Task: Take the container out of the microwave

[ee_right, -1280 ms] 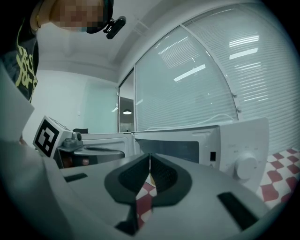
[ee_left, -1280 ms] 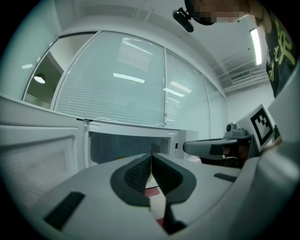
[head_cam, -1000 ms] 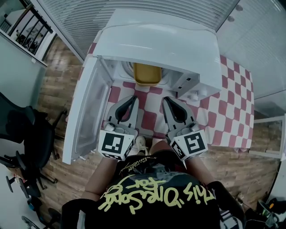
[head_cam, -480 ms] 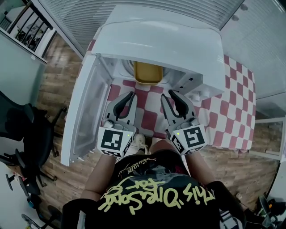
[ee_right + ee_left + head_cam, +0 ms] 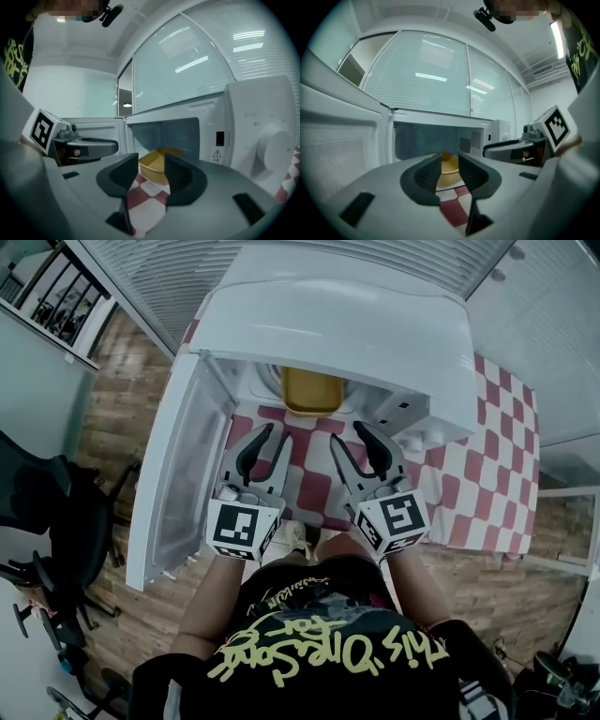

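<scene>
A yellow container (image 5: 311,393) sits inside the white microwave (image 5: 337,324), whose door (image 5: 178,474) hangs open to the left. Both grippers hover side by side in front of the opening, a short way from the container. My left gripper (image 5: 274,437) is open; its jaws have just been opening and nothing is between them. My right gripper (image 5: 350,435) is open wider, its jaws also just opened and empty. In the left gripper view the container (image 5: 447,165) shows beyond the gap of the left gripper (image 5: 450,174). The right gripper (image 5: 152,172) likewise frames the container (image 5: 157,164).
The microwave stands on a table with a red-and-white checked cloth (image 5: 487,456). Its control panel with a knob (image 5: 272,145) is to the right of the opening. A black office chair (image 5: 56,521) stands on the wood floor at the left.
Both grippers went from shut to open, the right one wider. They have edged forward towards the microwave opening. The container has not moved.
</scene>
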Available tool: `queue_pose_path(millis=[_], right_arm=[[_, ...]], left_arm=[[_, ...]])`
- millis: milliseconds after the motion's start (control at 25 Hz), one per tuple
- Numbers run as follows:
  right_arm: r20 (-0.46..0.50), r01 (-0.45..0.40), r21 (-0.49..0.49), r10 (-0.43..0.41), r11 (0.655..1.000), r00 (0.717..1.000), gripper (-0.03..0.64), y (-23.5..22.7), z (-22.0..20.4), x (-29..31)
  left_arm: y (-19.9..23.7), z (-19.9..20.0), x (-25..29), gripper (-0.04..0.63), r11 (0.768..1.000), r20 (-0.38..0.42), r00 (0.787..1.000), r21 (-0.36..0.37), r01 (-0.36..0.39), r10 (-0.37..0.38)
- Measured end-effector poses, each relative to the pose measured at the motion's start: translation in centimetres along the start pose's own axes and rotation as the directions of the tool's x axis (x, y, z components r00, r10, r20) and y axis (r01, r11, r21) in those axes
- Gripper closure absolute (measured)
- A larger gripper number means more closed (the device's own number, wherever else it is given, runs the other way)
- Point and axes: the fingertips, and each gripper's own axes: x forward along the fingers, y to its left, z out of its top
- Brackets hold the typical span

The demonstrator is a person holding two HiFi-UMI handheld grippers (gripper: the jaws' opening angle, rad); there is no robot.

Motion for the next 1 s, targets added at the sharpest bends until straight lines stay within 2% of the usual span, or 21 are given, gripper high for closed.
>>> queue_pose_path(millis=[280, 1000], right_arm=[[-0.019, 0.000, -0.026, -0.001, 1.000, 1.000, 0.428, -0.4, -0.6, 0.7], [-0.110, 0.013, -0.083, -0.022, 0.996, 0.994, 0.390, -1.6, -3.6, 4.1]], left_arm=[[0.1, -1.0, 0.9, 0.430, 1.000, -0.011, 1.000, 0.007, 0.023, -0.023], [1.5, -4.6, 3.8, 0.373, 0.996, -0.104, 0.991, -0.001, 0.087, -0.087]])
